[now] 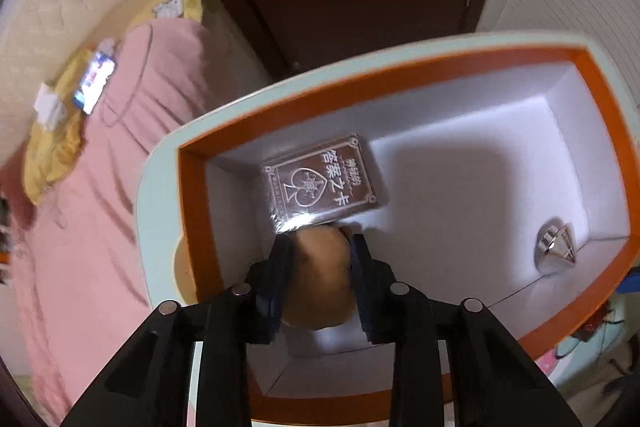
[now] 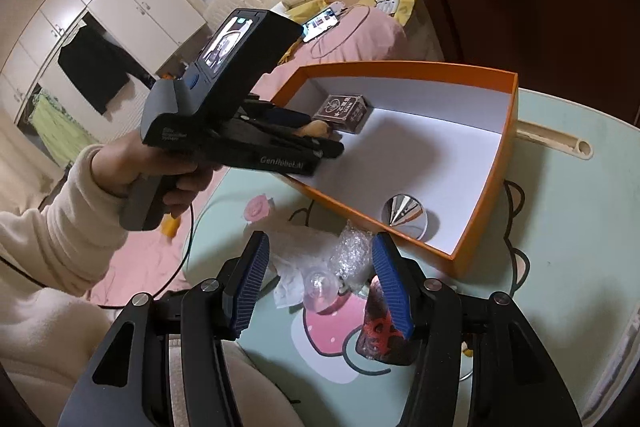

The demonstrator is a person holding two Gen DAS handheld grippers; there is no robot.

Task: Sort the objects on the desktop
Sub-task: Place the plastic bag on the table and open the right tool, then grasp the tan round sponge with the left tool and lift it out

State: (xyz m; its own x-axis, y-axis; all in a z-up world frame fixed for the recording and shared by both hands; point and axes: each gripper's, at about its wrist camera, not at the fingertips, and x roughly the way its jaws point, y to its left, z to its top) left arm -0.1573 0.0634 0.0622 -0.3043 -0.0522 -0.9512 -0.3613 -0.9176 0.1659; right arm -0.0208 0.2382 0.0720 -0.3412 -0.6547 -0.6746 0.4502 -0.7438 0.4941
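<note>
Inside the orange box (image 2: 496, 163) on the pale green surface (image 2: 568, 211), the left tool (image 1: 320, 247) is clamped on a rounded tan object (image 1: 320, 279), holding it low over the white floor at the box's left end, just beside a shrink-wrapped card deck (image 1: 320, 179). A faceted silver ornament (image 1: 556, 247) lies well apart, toward the box's near right corner. The right tool (image 2: 320, 275) hangs with its blue pads parted and nothing between them, above the clutter at the surface's near edge: crumpled bubble wrap (image 2: 352, 251), a clear plastic dome (image 2: 320, 291) and a dark red-patterned piece (image 2: 380, 335). The tan object looks smooth, stiff and light; its curved sides could slip, so a hold across its widest part seems safest. The bubble wrap should be featherlight and yielding, best pinched at a bunched fold. What the tan object is cannot be told.
</note>
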